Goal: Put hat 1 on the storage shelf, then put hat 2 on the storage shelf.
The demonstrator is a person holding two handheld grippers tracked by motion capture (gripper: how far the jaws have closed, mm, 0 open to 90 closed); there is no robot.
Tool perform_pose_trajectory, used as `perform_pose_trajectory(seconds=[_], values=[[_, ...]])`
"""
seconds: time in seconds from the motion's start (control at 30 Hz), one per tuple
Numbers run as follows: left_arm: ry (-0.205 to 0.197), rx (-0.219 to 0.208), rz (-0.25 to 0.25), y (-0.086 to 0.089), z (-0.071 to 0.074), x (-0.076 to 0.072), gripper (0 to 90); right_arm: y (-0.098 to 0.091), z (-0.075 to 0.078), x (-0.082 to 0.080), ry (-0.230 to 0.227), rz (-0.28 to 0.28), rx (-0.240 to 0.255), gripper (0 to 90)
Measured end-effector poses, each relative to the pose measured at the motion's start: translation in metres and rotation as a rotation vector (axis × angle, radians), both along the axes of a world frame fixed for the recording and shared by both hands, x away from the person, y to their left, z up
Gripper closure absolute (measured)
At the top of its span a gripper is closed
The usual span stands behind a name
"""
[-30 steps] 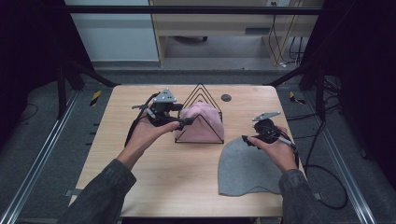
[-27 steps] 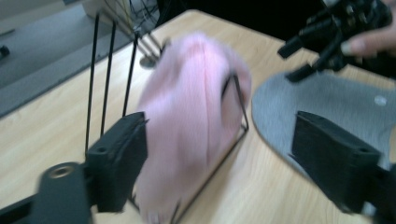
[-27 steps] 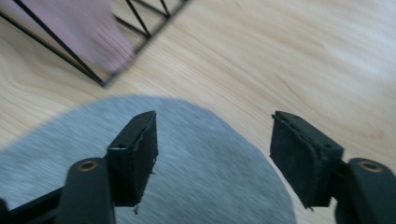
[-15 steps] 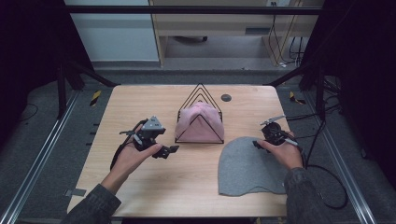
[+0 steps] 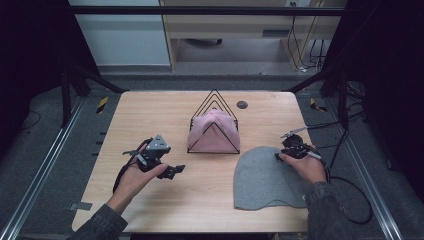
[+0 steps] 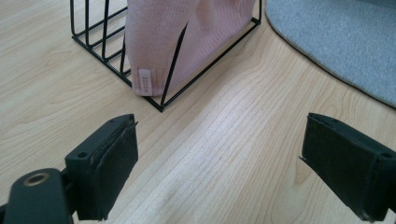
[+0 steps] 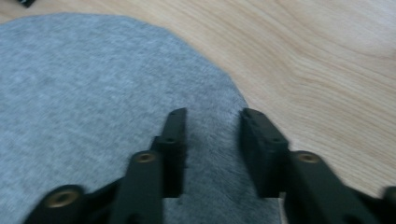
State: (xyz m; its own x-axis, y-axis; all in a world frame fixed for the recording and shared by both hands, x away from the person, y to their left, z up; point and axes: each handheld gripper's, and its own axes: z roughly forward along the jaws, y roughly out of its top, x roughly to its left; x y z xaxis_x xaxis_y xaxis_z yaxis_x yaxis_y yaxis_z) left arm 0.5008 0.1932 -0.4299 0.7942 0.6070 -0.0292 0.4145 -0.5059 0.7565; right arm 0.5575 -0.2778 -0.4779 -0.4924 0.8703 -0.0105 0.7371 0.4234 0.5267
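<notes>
A pink knit hat (image 5: 212, 131) sits inside a black wire rack (image 5: 215, 95) at the table's middle. My left gripper (image 5: 172, 171) is held low to the left of the rack, open and holding nothing. Its own view looks past wide-apart jaws (image 6: 229, 172) at the rack's corner (image 6: 161, 105), the pink hat (image 6: 187, 37) and a grey hat's edge (image 6: 341, 42). That grey hat (image 5: 262, 180) lies flat at the front right. My right gripper (image 5: 280, 156) rests at its upper right edge, open by a narrow gap (image 7: 212, 154) over the grey fabric (image 7: 84, 93).
A small dark round disc (image 5: 242, 104) lies on the wooden table (image 5: 150, 110) behind the rack. A cable (image 5: 350, 200) trails off the table's right edge. Black frame posts stand at both back corners.
My left gripper has drawn back from the rack to the front left, leaving the pink hat in the rack. The right gripper has settled onto the grey hat's edge.
</notes>
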Motion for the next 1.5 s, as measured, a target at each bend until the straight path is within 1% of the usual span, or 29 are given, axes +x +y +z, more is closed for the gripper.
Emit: perform_pose_trajectory(seconds=[0.07,0.17,0.23,0.33,0.4,0.43,0.53,0.67,0.77,0.87,0.97,1.0,1.07,1.13,1.23,1.37,1.43,1.5], values=[[0.003,0.001,0.002,0.001,-0.001,0.000,10.2,0.000,0.001,-0.002,0.006,0.017,-0.002,73.4],[0.027,-0.011,0.012,0.004,-0.004,-0.002,10.0,-0.001,0.001,-0.003,0.014,0.020,0.009,80.5],[0.030,-0.014,0.016,0.007,-0.004,-0.003,9.8,-0.001,0.000,-0.004,0.015,0.027,0.010,84.2],[0.034,-0.002,0.030,0.011,-0.008,-0.003,9.2,-0.001,0.001,-0.005,0.019,0.036,0.018,86.1],[0.044,0.002,0.037,0.014,-0.013,-0.003,9.1,0.000,0.002,-0.007,0.016,0.038,0.013,86.4],[0.054,-0.001,0.042,0.016,-0.015,-0.003,9.0,0.000,0.004,-0.009,0.003,0.041,0.016,86.5],[0.074,-0.003,0.050,0.020,-0.020,-0.002,8.4,0.002,0.014,-0.016,-0.039,0.054,0.051,86.6],[0.081,0.000,0.057,0.021,-0.023,-0.002,7.5,0.009,0.033,-0.028,-0.096,0.107,0.075,86.6],[0.088,0.004,0.050,0.020,-0.025,-0.003,7.2,0.015,0.046,-0.038,-0.133,0.136,0.087,86.6],[0.098,0.004,0.040,0.019,-0.027,-0.004,6.7,0.018,0.059,-0.047,-0.173,0.155,0.084,86.6],[0.101,0.006,0.030,0.017,-0.028,-0.005,6.4,0.024,0.072,-0.058,-0.215,0.176,0.110,86.7],[0.100,0.005,0.025,0.016,-0.027,-0.006,6.4,0.027,0.076,-0.062,-0.227,0.186,0.121,86.7],[0.098,-0.001,0.014,0.016,-0.027,-0.006,6.5,0.032,0.085,-0.070,-0.254,0.212,0.126,86.7],[0.096,-0.016,0.005,0.015,-0.026,-0.007,6.6,0.038,0.092,-0.077,-0.275,0.240,0.132,86.7],[0.093,-0.019,-0.015,0.012,-0.026,-0.009,6.6,0.047,0.102,-0.087,-0.300,0.278,0.140,86.7],[0.094,-0.030,-0.057,0.006,-0.026,-0.011,7.0,0.058,0.113,-0.098,-0.331,0.332,0.142,86.8],[0.095,-0.026,-0.077,0.003,-0.026,-0.013,7.0,0.064,0.119,-0.102,-0.346,0.350,0.145,86.8],[0.094,-0.023,-0.087,0.001,-0.027,-0.014,7.1,0.069,0.125,-0.105,-0.361,0.371,0.148,86.8]])
